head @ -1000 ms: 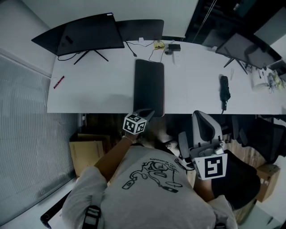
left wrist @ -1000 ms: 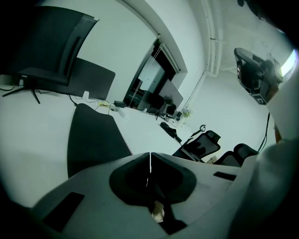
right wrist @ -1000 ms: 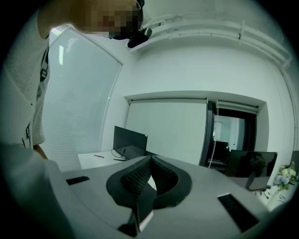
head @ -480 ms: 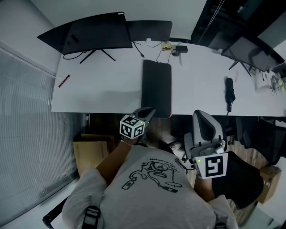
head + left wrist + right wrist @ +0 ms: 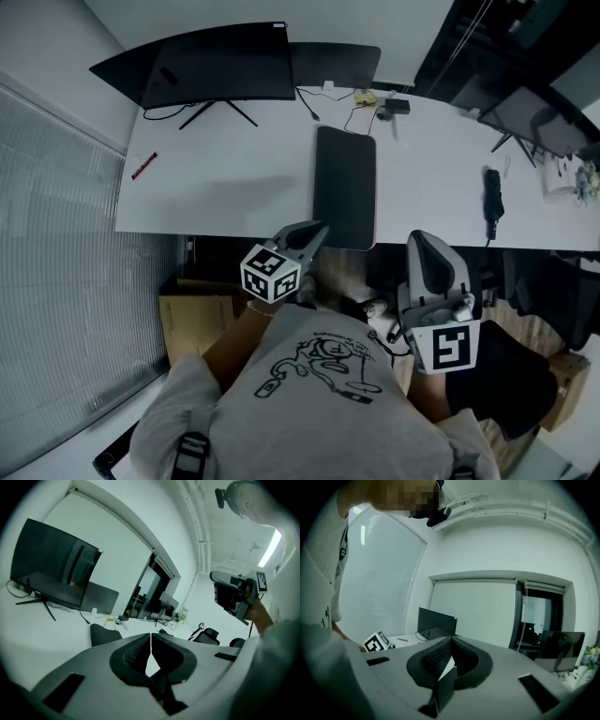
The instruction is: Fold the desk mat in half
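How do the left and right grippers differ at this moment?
The left gripper reaches toward the desk mat's near corner; the right gripper is held back beside the person's torso. The left's marker cube shows a corner, the right's one flat face. Both are shut and empty.

Curved monitor [image 5: 220, 61], red pen [image 5: 143, 166], office chair [image 5: 433, 267]

The grey two-jaw left gripper [image 5: 150, 635] is held forward on an extended bare forearm [image 5: 232, 336], jaws closed on nothing, while the grey two-jaw right gripper [image 5: 451, 639] is held beside the torso, likewise closed and empty.
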Tool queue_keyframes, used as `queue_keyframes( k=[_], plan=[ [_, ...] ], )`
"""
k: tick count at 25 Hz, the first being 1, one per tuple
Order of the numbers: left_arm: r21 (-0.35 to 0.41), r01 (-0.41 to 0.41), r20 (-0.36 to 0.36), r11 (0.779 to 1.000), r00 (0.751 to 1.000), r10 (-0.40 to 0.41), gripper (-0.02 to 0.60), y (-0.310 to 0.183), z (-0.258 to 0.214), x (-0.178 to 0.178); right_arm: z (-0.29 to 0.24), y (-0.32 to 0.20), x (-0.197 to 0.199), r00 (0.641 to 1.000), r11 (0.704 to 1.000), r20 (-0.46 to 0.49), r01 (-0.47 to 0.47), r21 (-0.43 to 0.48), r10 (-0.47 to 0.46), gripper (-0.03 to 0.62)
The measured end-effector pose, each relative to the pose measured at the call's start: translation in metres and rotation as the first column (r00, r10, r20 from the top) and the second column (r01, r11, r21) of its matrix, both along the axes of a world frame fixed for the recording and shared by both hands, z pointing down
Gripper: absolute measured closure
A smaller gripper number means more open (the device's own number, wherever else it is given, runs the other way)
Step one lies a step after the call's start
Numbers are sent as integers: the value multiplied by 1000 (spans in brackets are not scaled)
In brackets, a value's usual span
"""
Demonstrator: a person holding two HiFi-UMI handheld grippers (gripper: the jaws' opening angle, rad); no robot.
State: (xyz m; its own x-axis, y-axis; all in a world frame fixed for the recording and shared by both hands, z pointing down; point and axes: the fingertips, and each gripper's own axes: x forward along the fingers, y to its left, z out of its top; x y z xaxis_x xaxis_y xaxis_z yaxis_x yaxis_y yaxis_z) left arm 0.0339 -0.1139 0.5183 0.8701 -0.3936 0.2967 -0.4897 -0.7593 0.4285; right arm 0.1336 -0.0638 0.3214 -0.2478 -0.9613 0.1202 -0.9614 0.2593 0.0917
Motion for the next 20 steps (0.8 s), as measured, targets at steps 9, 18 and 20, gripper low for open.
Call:
queue_keyframes(
  k=[9,18,20],
  plan=[
    [125,39,-37,991,999,-35,557,-12,-60,-34,3,-14,-28,1000,1000,-11,14,-6,-14,588],
    [238,115,-59,964,993,-104,555,-19,-105,-72,12,-19,-50,1000,1000,-23,21,-13,-21,588],
    [261,126,-57,957,992,-115,555,-20,-113,-79,15,-20,-53,999,1000,-25,21,-18,-21,588]
  ],
)
